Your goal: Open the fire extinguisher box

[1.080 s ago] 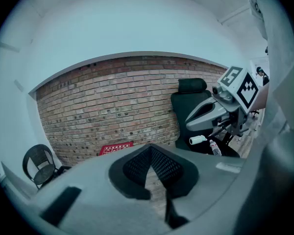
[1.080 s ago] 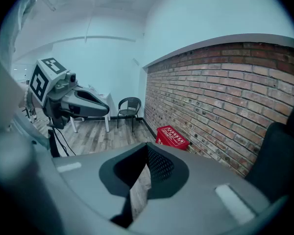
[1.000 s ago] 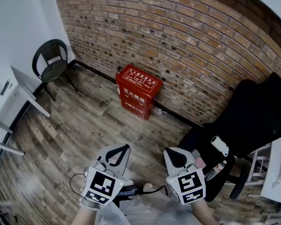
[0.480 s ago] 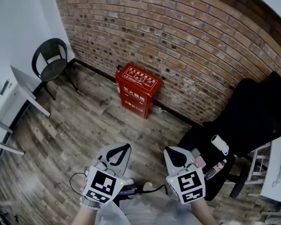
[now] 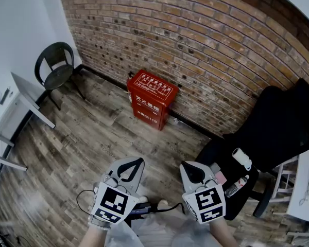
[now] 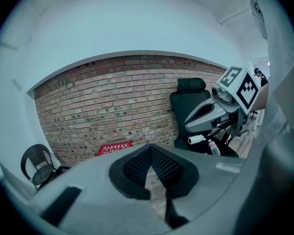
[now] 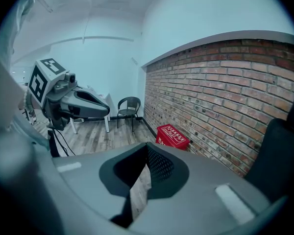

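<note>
Standing at the far edge of the wooden floor [image 5: 92,138], hard against the brick wall [image 5: 206,45], the red fire extinguisher box [image 5: 150,109] is seen with its lid [image 5: 153,85] down, so what is inside cannot be told. Both grippers are held low at the near edge of the floor, well apart from the box and pointed toward it. The left gripper [image 5: 139,160] is seen with its jaws pressed together at the tips, nothing pinched between them; the right gripper [image 5: 186,165] is likewise closed on nothing. A black round chair [image 5: 55,66] is set in the floor's far left corner, near a white table [image 5: 26,104]. On the seat of a black office chair [image 5: 278,133] at the right, a white roll [image 5: 241,159] and a bottle [image 5: 237,185] are laid.
</note>
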Available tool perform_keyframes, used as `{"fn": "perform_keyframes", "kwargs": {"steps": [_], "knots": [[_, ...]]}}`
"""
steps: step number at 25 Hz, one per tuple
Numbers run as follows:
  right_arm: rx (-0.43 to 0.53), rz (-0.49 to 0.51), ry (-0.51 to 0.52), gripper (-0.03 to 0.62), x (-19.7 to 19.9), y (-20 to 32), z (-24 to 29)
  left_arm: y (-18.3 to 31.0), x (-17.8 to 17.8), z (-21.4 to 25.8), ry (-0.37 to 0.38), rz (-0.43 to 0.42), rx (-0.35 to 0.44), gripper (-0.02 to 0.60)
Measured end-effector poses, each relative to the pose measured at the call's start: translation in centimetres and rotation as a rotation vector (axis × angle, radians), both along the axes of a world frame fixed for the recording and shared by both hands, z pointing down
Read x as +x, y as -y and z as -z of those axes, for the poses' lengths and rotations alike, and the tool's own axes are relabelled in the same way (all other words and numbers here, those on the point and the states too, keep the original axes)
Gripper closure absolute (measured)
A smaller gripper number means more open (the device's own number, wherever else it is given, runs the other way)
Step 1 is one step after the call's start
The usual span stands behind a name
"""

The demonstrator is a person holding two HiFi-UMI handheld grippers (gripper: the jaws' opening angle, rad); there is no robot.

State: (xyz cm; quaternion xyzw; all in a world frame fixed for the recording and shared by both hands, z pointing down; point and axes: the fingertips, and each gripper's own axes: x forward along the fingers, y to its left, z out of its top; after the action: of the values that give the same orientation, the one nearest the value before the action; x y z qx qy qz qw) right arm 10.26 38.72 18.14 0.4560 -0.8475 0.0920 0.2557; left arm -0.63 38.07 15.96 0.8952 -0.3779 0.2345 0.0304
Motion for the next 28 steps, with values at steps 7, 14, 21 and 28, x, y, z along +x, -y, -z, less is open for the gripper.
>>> {"fn": "perform_keyframes", "kwargs": {"steps": [7,14,21,28], "knots": [[0.0,-0.003,-0.007,0.589,0.0,0.3,-0.2,0.3,-0.1,-0.2,-0.004,0.0,-0.001,0.589],[0.019,-0.017,-0.015,0.589,-0.4,1.3,0.1,1.4,-0.5,0.0,-0.013,-0.012,0.015,0.589],[0.054,-0.03,-0.026,0.589,-1.3,2.5,1.1,2.4,-1.3,0.6,-0.016,-0.03,0.04,0.589],[0.074,-0.051,-0.032,0.589,-2.7,2.8,1.7,2.9,-2.8,1.0,-0.021,-0.048,0.057,0.59]]}}
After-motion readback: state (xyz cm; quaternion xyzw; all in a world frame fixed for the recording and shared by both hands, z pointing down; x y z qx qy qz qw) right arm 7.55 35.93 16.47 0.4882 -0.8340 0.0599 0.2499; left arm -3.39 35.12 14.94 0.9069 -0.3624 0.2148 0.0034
